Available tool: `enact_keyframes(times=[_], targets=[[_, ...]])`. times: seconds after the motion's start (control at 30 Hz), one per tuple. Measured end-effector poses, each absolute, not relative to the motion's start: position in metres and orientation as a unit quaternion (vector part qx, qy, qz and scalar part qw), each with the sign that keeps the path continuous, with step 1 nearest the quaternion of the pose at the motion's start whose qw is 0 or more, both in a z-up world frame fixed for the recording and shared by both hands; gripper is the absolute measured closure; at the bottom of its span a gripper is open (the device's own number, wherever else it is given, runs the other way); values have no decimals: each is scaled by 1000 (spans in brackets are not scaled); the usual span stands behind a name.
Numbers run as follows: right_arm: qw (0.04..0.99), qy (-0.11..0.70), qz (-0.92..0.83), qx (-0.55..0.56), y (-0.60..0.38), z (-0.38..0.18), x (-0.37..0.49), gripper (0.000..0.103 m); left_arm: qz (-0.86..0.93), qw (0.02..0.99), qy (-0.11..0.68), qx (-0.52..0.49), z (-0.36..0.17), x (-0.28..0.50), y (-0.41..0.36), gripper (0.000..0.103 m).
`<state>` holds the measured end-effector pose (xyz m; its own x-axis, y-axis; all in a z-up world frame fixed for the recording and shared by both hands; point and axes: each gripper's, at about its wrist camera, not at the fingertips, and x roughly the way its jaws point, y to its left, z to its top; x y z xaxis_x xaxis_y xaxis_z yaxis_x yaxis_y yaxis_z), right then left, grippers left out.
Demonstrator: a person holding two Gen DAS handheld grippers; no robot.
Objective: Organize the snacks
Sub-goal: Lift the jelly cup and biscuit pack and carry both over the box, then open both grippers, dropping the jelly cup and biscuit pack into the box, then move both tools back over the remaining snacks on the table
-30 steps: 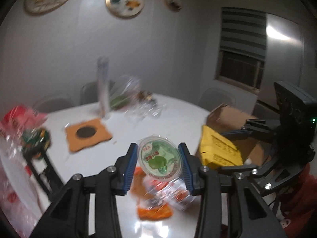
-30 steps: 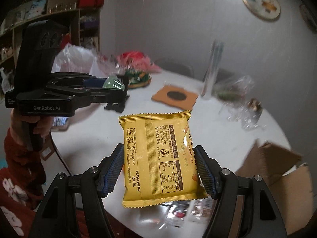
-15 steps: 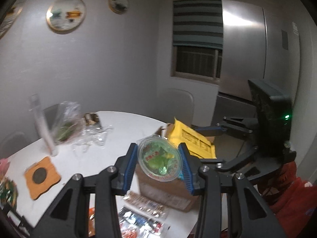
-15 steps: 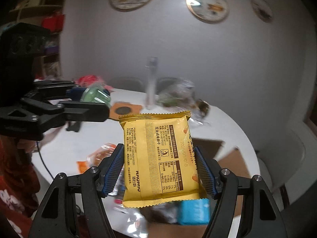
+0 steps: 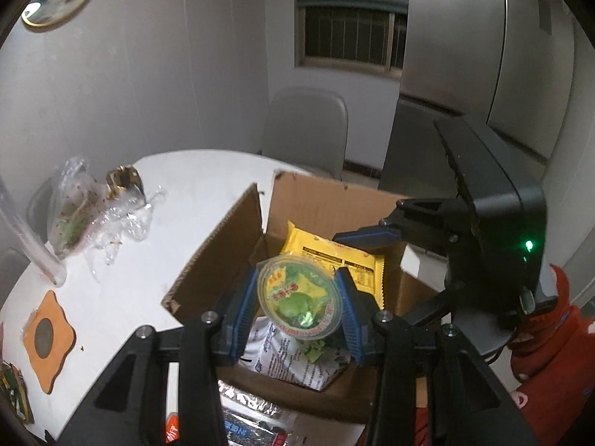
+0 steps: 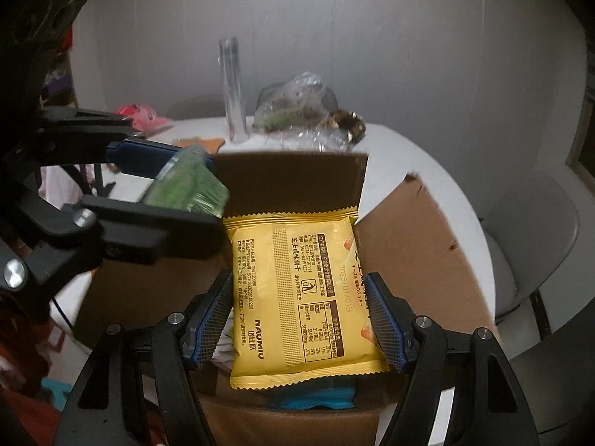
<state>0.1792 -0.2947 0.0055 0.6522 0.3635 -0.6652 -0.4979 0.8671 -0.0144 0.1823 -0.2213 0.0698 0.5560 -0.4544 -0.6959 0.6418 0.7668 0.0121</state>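
My left gripper is shut on a round green jelly cup and holds it over the open cardboard box. The cup also shows in the right wrist view. My right gripper is shut on a yellow snack packet and holds it above the box's opening. The packet also shows in the left wrist view, just beyond the cup. A white snack bag lies inside the box, and a blue packet shows under the yellow one.
The box sits on a round white table. A clear plastic bag of greens, a tall clear tube and an orange coaster stand on the table. More snack packets lie in front of the box. A grey chair stands behind.
Both grippers have swung from over the table to over the open box, still holding the cup and the yellow packet. They are now lower and close together above the opening.
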Motion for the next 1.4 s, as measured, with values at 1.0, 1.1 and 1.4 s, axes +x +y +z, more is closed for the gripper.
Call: enact_keyframes(times=[1.0,1.1,1.4], targets=[[892,356,234,-152,-287,-9,163,18,-297,876,345,161,50,170,-219,16],[901,341,226,-148,-293,2,142,17,-295,884,329,153,60,155,-209,15],[931,268,190,-161,-272,46,90,17,-269,915,281,106,90,105,-147,12]])
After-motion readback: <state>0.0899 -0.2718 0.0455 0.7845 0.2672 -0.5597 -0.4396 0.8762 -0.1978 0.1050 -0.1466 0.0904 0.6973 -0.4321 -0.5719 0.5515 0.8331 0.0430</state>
